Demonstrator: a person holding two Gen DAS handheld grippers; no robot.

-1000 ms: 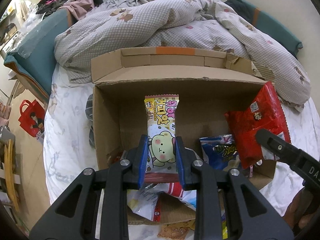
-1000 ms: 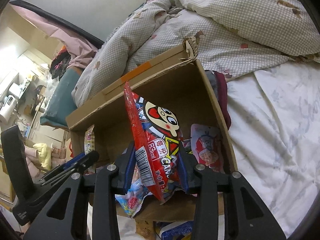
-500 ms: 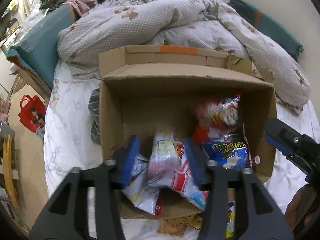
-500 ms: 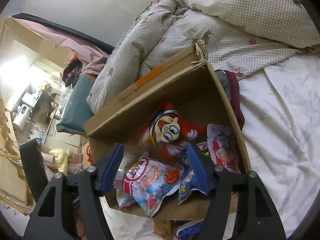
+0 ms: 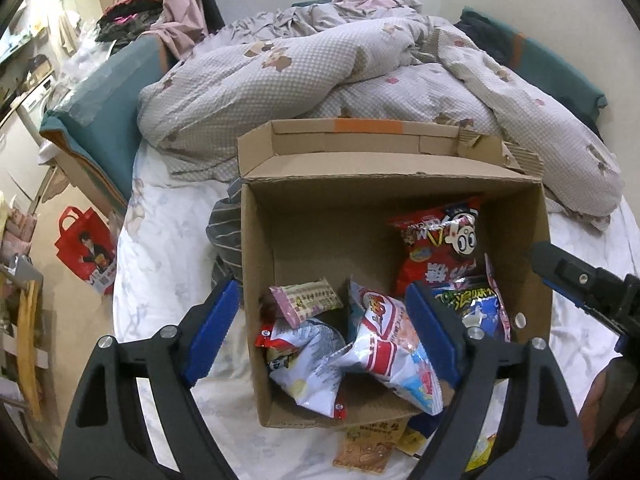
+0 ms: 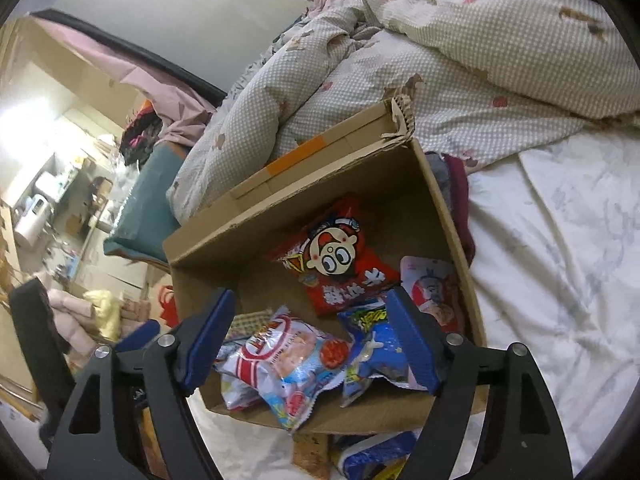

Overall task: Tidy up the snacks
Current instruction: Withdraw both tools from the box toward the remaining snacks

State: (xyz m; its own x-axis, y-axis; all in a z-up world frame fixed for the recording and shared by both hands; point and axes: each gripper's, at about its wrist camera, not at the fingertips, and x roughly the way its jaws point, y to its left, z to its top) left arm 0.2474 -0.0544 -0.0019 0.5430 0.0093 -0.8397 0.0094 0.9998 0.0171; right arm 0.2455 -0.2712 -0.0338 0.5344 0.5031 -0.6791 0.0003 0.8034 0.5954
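An open cardboard box (image 5: 256,280) stands on the bed with several snack bags in it. My left gripper (image 5: 322,320) hovers over its near left part, jaws opening, gripping nothing; below it lie a pink-and-cream packet (image 5: 306,300) and a white-red bag (image 5: 388,340). My right gripper (image 6: 310,332) hangs over the near right part, jaws also opening and holding nothing. The red cartoon-face bag (image 6: 340,264) lies free against the back of the box, with a blue bag (image 6: 372,344) in front of it.
A checked duvet (image 5: 340,72) is piled behind the box. More snack packets (image 5: 368,448) lie on the white sheet (image 6: 560,280) in front of the box. A red shopping bag (image 5: 86,248) stands on the floor at the left, beyond the bed's edge.
Both grippers opened. The left one let go of the bear packet and the right one let go of the red bag; both dropped into the box. The left gripper rose slightly.
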